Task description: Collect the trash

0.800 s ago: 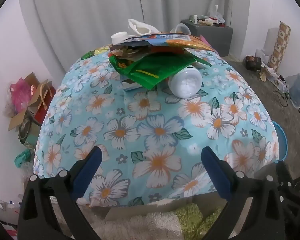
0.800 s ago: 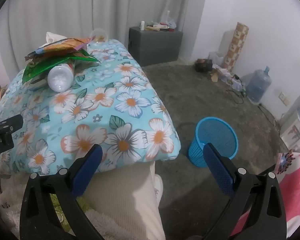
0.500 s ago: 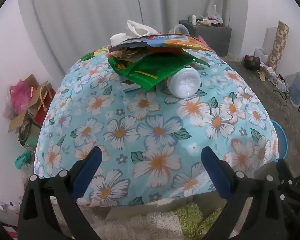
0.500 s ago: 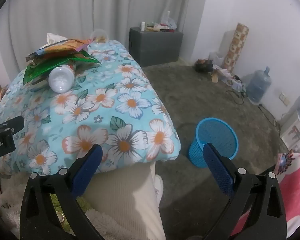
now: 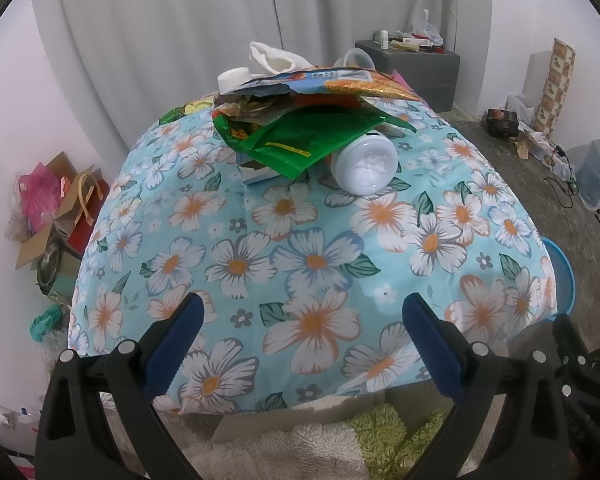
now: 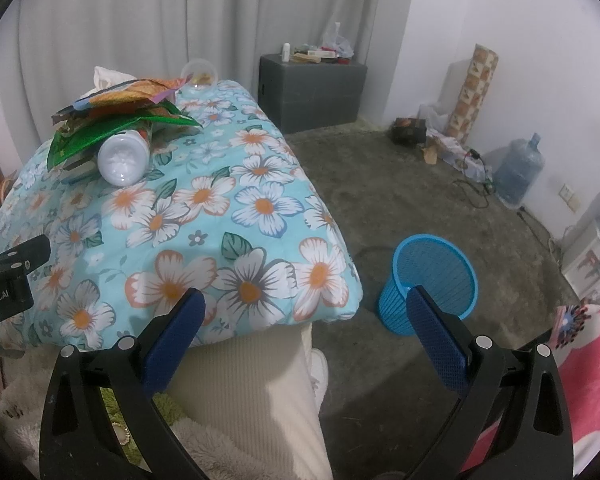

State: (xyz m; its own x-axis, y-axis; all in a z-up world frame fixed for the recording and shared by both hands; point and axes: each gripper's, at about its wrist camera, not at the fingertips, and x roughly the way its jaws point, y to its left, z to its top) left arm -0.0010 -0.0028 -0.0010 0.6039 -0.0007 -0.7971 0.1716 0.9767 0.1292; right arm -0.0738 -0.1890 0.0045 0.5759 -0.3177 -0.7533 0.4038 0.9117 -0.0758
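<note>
**Trash heaped at the far end, both grippers wide and empty**

Trash sits in one pile at the far end of the floral cloth [image 5: 300,248]: a green wrapper [image 5: 300,140] under an orange-and-blue wrapper [image 5: 340,82], a white bottle [image 5: 366,164] lying on its side with its base toward the camera, a white cloth [image 5: 274,58] and a clear cup [image 5: 356,58] behind. The left gripper [image 5: 300,332] hovers over the near edge of the cloth, fingers spread wide, nothing between them. A broad bare stretch of flowers lies between it and the pile.

Over on the right wrist view, the right gripper [image 6: 304,324] hangs past the table's near right corner, fingers also spread wide and empty. The cloth's edge drops off right there, above a person's pale trouser leg [image 6: 256,392]. Just beside that corner, on the bare floor, stands the blue mesh bin [image 6: 432,276], upright, open-mouthed, its near rim behind the right finger. Open concrete spreads beyond it. A dark cabinet [image 6: 312,88], a water jug [image 6: 518,172] and cables keep to the walls, well apart from the bin.
</note>
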